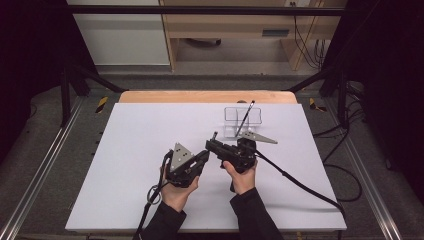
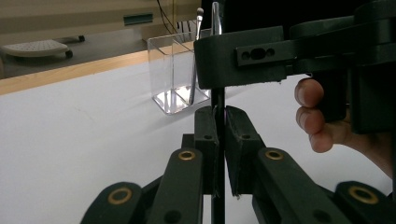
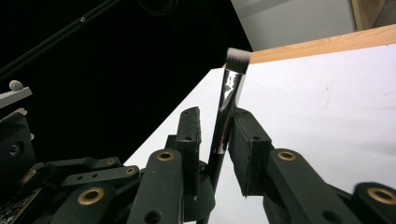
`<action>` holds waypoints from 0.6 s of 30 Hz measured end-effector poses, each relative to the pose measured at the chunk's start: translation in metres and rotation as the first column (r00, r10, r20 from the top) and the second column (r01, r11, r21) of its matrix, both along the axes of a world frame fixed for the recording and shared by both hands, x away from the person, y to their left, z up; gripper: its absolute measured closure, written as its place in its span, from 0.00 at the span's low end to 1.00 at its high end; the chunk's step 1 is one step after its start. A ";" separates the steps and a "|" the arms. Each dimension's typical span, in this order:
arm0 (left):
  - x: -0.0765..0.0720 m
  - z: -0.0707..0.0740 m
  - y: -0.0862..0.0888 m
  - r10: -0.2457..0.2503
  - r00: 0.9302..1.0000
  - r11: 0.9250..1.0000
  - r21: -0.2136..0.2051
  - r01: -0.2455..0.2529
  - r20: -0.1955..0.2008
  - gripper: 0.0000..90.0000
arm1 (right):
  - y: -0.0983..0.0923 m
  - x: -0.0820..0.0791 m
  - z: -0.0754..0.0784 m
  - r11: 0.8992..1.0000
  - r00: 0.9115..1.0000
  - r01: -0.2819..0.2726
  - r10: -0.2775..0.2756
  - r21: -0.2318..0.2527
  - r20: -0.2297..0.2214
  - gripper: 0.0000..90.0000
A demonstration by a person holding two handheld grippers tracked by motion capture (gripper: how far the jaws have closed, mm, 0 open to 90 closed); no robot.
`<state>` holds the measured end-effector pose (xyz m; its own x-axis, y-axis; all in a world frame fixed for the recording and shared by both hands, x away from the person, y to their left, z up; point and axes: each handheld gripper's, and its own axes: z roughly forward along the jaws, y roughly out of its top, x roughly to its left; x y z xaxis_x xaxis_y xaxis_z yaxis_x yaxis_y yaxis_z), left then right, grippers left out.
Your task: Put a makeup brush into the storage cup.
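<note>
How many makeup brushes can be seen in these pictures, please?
2. One brush sits between the jaws of the left gripper and the right gripper. The other brush leans in the clear holder behind them.

A lab or recording studio rather than a home — a white-topped wooden table stands inside a black metal frame on grey carpet, black curtains on both sides, loose black cables trailing past the table's right edge.

No legible text, label, brand, number or sign anywhere.
</note>
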<state>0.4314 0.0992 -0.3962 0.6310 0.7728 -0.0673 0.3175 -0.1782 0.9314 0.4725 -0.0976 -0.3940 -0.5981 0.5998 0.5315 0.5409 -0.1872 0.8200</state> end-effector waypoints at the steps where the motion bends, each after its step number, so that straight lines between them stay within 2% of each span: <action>1: 0.000 0.000 0.000 0.000 1.000 1.000 -0.001 0.000 0.000 0.92 | 0.000 0.000 0.000 1.000 1.000 0.000 0.000 0.000 0.001 0.85; 7: -0.001 0.000 0.000 -0.003 1.000 1.000 -0.003 0.004 0.002 0.92 | -0.001 -0.001 -0.001 1.000 1.000 -0.008 0.008 0.013 0.001 0.92; 14: -0.001 0.001 0.000 -0.011 1.000 1.000 -0.009 0.011 0.002 0.92 | -0.002 -0.002 0.000 1.000 1.000 -0.016 0.016 0.013 0.018 0.93; 18: -0.002 0.003 0.002 -0.024 0.999 1.000 -0.009 0.024 0.025 0.91 | -0.003 -0.004 0.002 1.000 0.999 -0.020 0.019 0.018 0.037 0.93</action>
<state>0.4290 0.1009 -0.3933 0.6509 0.7570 -0.0583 0.2902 -0.1770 0.9405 0.4688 -0.1003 -0.3923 -0.6289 0.5778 0.5203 0.5146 -0.1923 0.8356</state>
